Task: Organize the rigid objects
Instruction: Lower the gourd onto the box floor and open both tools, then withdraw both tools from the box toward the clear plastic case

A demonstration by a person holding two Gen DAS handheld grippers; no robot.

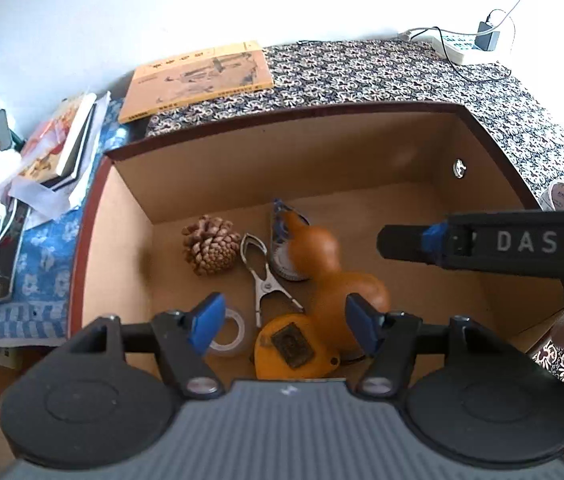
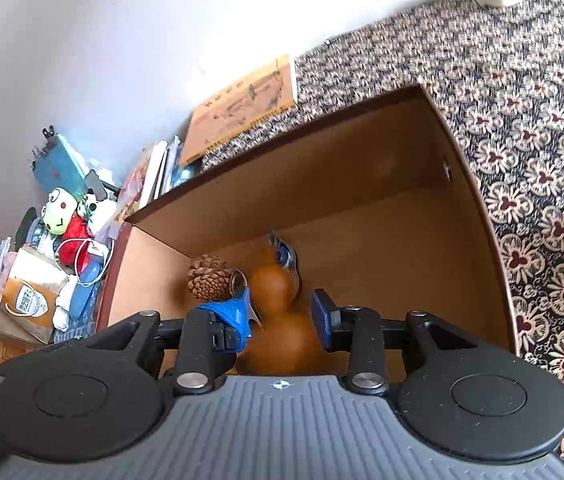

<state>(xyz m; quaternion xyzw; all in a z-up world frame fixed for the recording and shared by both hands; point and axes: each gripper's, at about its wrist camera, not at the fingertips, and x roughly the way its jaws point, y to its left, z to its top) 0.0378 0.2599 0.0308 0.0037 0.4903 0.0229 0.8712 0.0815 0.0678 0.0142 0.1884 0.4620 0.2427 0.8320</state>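
Note:
An open cardboard box (image 1: pixel 282 168) stands on the patterned cloth. In its near-left part lie a pine cone (image 1: pixel 211 246), a metal clip (image 1: pixel 261 280), an orange gourd (image 1: pixel 334 276), a clear tape roll (image 1: pixel 231 332), an orange tape measure (image 1: pixel 290 344) and a blue-white correction tape (image 1: pixel 282 232). My left gripper (image 1: pixel 284 322) hovers above them, open and empty. My right gripper (image 1: pixel 402 240) reaches in from the right over the box. In the right wrist view that gripper (image 2: pixel 282 314) shows a narrow empty gap, with the gourd (image 2: pixel 277 312) and pine cone (image 2: pixel 207 278) below.
A yellow book (image 1: pixel 197 80) lies behind the box. Stacked books (image 1: pixel 61 144) and clutter with plush toys (image 2: pixel 59 216) sit to the left. A power strip (image 1: pixel 458 46) is at the back right. A white tape roll (image 1: pixel 562 198) sits right of the box. The box's right half is bare.

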